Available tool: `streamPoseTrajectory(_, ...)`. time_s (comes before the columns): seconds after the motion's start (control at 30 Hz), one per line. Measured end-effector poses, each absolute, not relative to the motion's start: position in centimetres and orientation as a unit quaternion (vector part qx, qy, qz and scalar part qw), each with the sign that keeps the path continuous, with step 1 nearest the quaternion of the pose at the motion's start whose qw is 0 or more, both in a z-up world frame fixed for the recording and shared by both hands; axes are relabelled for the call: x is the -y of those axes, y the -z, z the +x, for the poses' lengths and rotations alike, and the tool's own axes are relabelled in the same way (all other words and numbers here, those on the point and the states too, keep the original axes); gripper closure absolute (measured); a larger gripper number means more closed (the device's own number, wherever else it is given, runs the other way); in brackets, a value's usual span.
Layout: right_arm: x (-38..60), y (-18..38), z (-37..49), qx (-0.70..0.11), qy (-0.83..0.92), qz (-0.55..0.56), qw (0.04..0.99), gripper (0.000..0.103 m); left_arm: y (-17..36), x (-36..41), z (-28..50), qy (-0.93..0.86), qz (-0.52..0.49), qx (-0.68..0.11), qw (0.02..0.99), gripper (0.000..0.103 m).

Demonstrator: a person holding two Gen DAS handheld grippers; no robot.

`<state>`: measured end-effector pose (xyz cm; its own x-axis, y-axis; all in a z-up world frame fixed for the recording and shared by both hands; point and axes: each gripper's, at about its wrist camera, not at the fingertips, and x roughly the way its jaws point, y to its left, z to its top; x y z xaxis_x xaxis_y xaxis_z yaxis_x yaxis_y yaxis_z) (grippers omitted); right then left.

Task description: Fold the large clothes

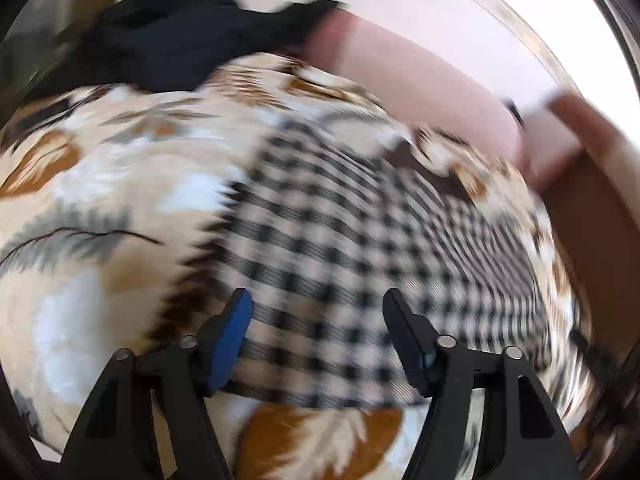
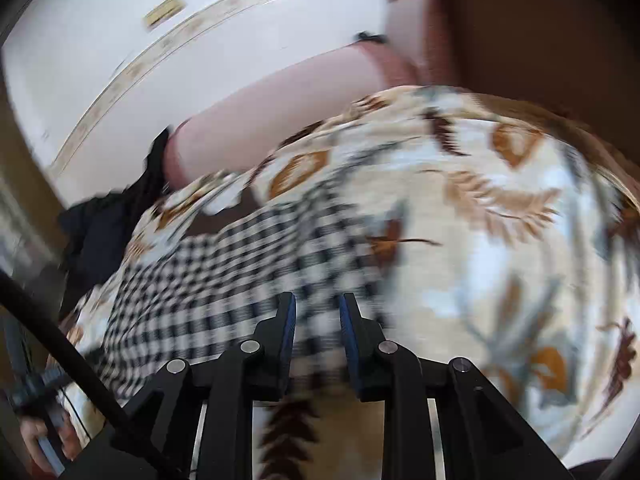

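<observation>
Checked garment (image 1: 360, 248) lies spread on the leaf-print bedspread (image 1: 100, 184), dark clothes (image 1: 180, 40) heaped at 11 o'clock. Left gripper (image 1: 318, 308) wide, empty; right gripper (image 2: 318, 308) narrow gap, nothing clearly pinched. Likely reaching for the near hem — next, pinch both edges.

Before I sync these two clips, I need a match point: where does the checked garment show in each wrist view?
Left wrist: the checked garment fills centre to right, running between the left gripper fingers.
Right wrist: it lies lower left of centre, reaching the right gripper.
Shared landmark: the black cloth past its far end, on the leaf-print blanket.
</observation>
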<state>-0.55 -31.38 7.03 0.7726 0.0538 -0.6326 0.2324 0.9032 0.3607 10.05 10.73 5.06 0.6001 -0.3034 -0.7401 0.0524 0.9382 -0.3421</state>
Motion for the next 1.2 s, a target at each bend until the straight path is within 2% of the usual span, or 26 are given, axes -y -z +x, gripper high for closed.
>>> streamPoseTrajectory(0.17, 26.9, -6.4, 4.0, -0.368, -0.018, 0.199, 0.908, 0.079, -3.7, -15.5, 10.9, 0.063, -0.197, -0.444, 0.872, 0.036)
streamPoseTrajectory(0.23, 24.8, -6.2, 6.1, -0.376, -0.044, 0.184, 0.907, 0.083, -3.2, -15.9, 10.9, 0.063, -0.194, -0.449, 0.87, 0.035)
streamPoseTrajectory(0.5, 18.7, -4.3, 12.6, -0.411, -0.102, 0.155, 0.893, 0.083, -0.7, -16.5, 11.3, 0.068, -0.196, -0.473, 0.856, 0.035)
streamPoseTrajectory(0.87, 17.7, 0.1, 15.9, -0.456, -0.11, 0.149, 0.87, 0.083, 0.3, -14.1, 11.5, 0.14, -0.232, -0.467, 0.842, 0.02)
streamPoseTrajectory(1.03, 17.2, 0.4, 16.0, -0.457, -0.108, 0.13, 0.873, 0.083, 0.3, -11.9, 11.3, 0.136, -0.212, -0.464, 0.849, 0.018)
streamPoseTrajectory(1.07, 17.0, 0.4, 16.0, -0.456, -0.106, 0.126, 0.874, 0.083, 0.2, -11.5, 11.3, 0.133, -0.203, -0.466, 0.851, 0.021)
streamPoseTrajectory(1.1, 16.8, 0.4, 16.0, -0.456, -0.103, 0.121, 0.876, 0.083, 0.1, -10.9, 11.2, 0.127, -0.186, -0.466, 0.856, 0.028)
streamPoseTrajectory(1.13, 16.6, 0.4, 16.0, -0.456, -0.099, 0.116, 0.877, 0.083, 0.0, -10.1, 11.1, 0.116, -0.162, -0.47, 0.86, 0.049)
streamPoseTrajectory(1.2, 16.4, 0.3, 16.0, -0.455, -0.096, 0.113, 0.878, 0.083, -0.5, -9.2, 10.9, 0.099, -0.129, -0.47, 0.867, 0.08)
